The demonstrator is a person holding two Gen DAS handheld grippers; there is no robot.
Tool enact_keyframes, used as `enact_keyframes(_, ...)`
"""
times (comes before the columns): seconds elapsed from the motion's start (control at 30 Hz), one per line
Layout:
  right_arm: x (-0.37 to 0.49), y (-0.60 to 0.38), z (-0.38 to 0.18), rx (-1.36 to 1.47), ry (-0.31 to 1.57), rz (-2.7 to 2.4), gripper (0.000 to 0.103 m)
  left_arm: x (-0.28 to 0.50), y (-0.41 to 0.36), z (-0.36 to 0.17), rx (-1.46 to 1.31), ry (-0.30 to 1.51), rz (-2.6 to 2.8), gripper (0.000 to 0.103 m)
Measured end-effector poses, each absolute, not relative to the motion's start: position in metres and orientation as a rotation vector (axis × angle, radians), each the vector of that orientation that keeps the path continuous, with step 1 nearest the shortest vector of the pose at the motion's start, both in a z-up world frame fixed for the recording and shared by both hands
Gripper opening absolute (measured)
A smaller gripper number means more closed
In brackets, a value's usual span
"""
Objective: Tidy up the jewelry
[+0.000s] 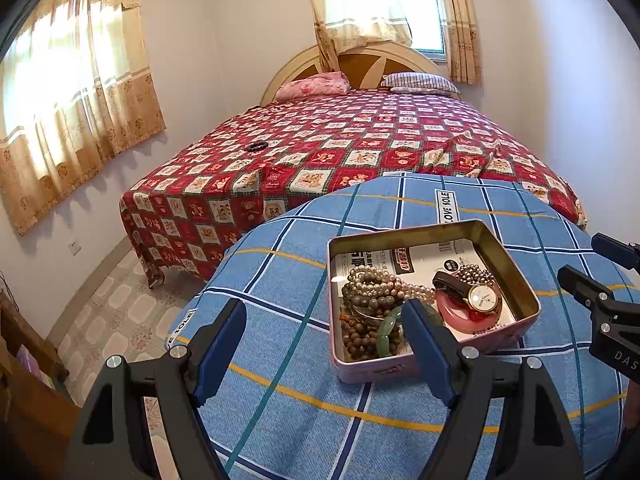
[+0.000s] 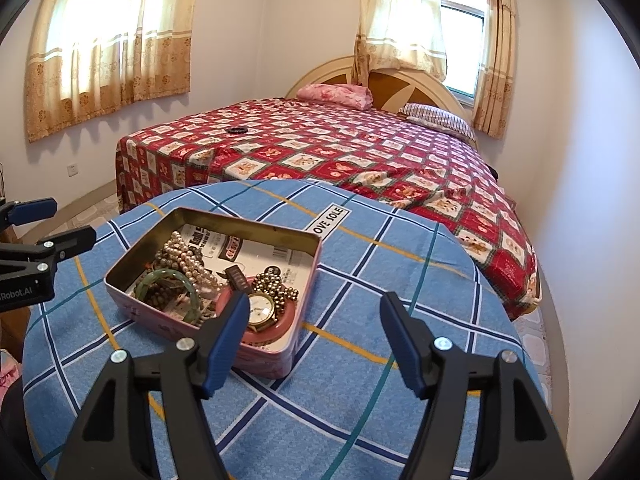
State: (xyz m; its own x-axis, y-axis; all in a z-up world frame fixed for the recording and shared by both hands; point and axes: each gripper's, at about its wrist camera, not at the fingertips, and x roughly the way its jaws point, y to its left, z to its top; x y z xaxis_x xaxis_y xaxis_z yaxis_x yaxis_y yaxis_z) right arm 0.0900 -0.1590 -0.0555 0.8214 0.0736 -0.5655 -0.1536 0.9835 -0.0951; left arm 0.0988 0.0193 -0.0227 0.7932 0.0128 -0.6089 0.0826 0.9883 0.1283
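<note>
A pink tin (image 1: 528, 292) (image 2: 276, 354) sits on a round table under a blue checked cloth (image 1: 280, 420) (image 2: 400, 280). It holds a pearl necklace (image 1: 380, 280) (image 2: 180, 252), brown bead strings (image 1: 360, 340), a green jade bangle (image 1: 390, 326) (image 2: 168, 276), a gold watch (image 1: 482, 296) (image 2: 262, 310) lying on a red bangle (image 1: 452, 308), and metallic beads (image 2: 276, 286). My left gripper (image 1: 324, 320) is open and empty just before the tin's near left corner. My right gripper (image 2: 314, 316) is open and empty at the tin's right corner. A dark bracelet (image 1: 257, 145) (image 2: 237, 130) lies on the bed.
A bed with a red patterned cover (image 1: 360, 140) (image 2: 360, 152) stands right behind the table. Curtained windows (image 1: 72, 80) are on the walls. Tiled floor (image 1: 120, 300) shows left of the table, with wooden furniture (image 1: 24, 360) at the far left.
</note>
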Motion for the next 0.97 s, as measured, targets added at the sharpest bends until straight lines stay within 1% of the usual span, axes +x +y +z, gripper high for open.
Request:
enact_keyframes(0.37, 0.0898, -0.1592, -0.0533, -0.143, 0.582, 0.111, 0.073, 0.0973, 0.0232, -0.0171, 0.13, 0.645, -0.037, 0.08)
enact_keyframes(0.63, 0.0888, -0.1592, -0.054, -0.142, 0.585, 0.113, 0.074, 0.0977, 0.0183, -0.0198, 0.168, 0.643, -0.013, 0.08)
enact_keyframes(0.73, 0.0883, -0.159, -0.055, -0.144, 0.586, 0.111, 0.076, 0.0963, 0.0163, -0.0214, 0.18, 0.636, -0.018, 0.08)
enact_keyframes(0.97, 0.0877, -0.1615, -0.0617, -0.141, 0.596, 0.107, 0.076, 0.0955, 0.0152, -0.0235, 0.181, 0.639, -0.03, 0.08)
